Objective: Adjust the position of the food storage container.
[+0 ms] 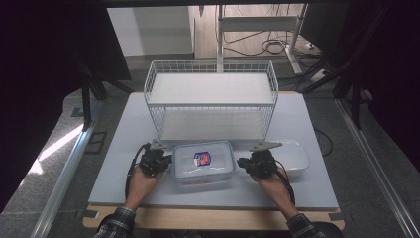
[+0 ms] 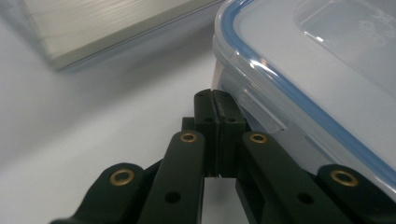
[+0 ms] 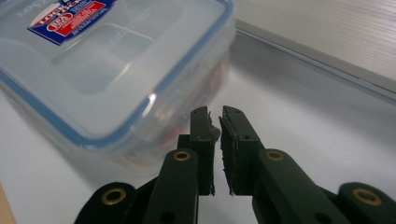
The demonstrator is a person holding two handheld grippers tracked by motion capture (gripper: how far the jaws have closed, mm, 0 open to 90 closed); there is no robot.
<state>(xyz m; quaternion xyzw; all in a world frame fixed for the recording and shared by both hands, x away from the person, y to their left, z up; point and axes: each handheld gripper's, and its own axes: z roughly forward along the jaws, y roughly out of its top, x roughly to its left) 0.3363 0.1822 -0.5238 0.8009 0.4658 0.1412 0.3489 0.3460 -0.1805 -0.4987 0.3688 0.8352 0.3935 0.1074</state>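
1. Clear plastic container (image 1: 203, 161) with a blue-sealed lid lies on the white table (image 1: 124, 148), just in front of the wire rack (image 1: 210, 96). Its long axis runs side to side across my reach, so each short end faces one of my tongs.

2. My left gripper (image 1: 166, 159) sits at the container's left short end. In the left gripper view the jaws are pressed flat together with nothing between them, and their tips stand just beside the side latch flap (image 2: 261, 109), at or very close to contact; I cannot tell which.

3. My right gripper (image 1: 241, 162) sits at the right short end. In the right gripper view the jaws stand a narrow slit apart and hold nothing. The container (image 3: 112, 70) lies ahead and to the left of the tips, near but apart from them.

4. Governing relation: the container lies between the two grippers, and both are about equally near. The left tips are already against their end wall, while the right tips have a small gap to cross.

5. Judgement: the next move is likely work on the end latches, each approached inward along the long axis.

6. A white tray (image 1: 297, 153) lies behind my right gripper, just beside the container's right end.
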